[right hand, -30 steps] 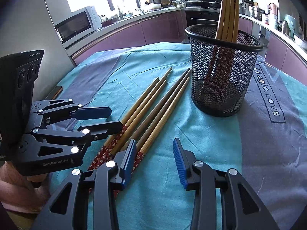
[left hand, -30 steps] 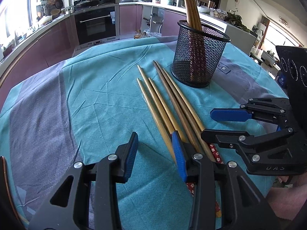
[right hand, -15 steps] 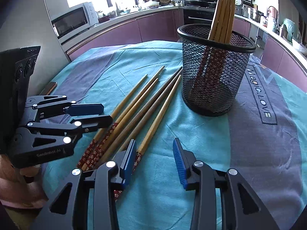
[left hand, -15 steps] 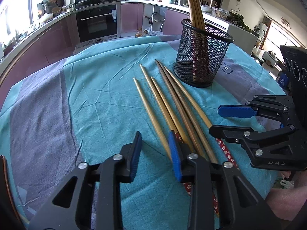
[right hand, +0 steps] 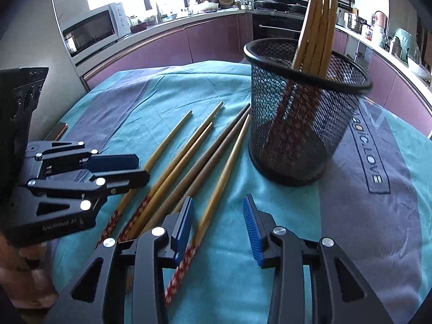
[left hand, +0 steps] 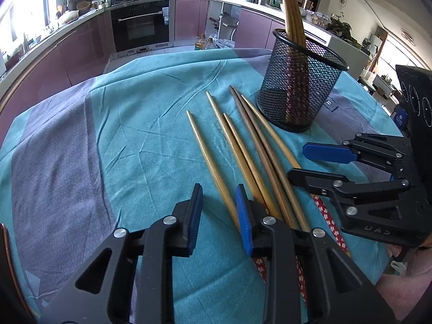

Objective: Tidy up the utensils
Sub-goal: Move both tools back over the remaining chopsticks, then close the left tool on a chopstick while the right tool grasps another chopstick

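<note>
My left gripper [left hand: 219, 210] and right gripper [right hand: 218, 222] both hang partly open, seemingly empty, over five loose chopsticks [left hand: 243, 148] lying just beside the mesh holder [left hand: 298, 91].

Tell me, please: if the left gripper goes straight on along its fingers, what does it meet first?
Probably the leftmost loose chopstick, which runs into the gap of the open left gripper; depth is unclear, so it may meet the tablecloth beside it.

Five chopsticks [left hand: 243, 156] lie side by side at centre frame on the bench [left hand: 140, 135]; the mesh holder [left hand: 299, 86], upper right, holds more chopsticks [left hand: 291, 8].
</note>
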Motion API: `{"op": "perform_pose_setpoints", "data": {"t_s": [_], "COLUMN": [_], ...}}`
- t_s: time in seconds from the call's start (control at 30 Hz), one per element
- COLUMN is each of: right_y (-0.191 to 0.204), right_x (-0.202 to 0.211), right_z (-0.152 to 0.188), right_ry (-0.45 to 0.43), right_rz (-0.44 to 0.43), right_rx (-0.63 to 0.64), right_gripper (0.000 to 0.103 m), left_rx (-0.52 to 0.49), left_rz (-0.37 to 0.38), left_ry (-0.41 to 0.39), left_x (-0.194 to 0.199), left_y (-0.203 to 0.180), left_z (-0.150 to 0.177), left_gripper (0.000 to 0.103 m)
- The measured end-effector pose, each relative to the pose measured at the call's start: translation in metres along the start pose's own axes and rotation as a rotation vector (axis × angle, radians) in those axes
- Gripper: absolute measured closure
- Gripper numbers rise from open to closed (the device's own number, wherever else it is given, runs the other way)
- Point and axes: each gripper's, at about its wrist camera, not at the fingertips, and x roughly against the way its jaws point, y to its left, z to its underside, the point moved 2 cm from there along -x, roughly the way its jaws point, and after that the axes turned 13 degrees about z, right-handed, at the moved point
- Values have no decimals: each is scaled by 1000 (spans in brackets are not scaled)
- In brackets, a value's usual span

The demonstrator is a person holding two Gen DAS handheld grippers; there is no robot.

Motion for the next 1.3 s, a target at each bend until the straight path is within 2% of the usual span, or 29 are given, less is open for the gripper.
{"op": "perform_pose_setpoints", "data": {"t_s": [0.17,0.37,0.57,0.77,0.97,1.3], "right_y": [-4,-19,-27,-23,-11,-5], "right_x": [-3,-1,6,21,21,7], "right_z": [-4,2,7,6,7,6], "right_ry": [-7,7,7,-21,-4,35], "right_rz": [4,-48,-79,-118,-136,-126], "right_rx": [-39,-111,-152,-137,-73,-47], "right_gripper": [79,94,96,97,97,95], "left_rx": [4,42,76,54,19,-1], "left_rz": [-10,5,18,44,64,64], "left_ry": [-2,-20,-44,-61,-37,19], "left_x": [-5,-4,4,16,15,3], "left_y": [1,5,7,0,-8,-5], "left_z": [-5,-4,0,4,9,11], "left_gripper": [88,94,96,96,96,94]}}
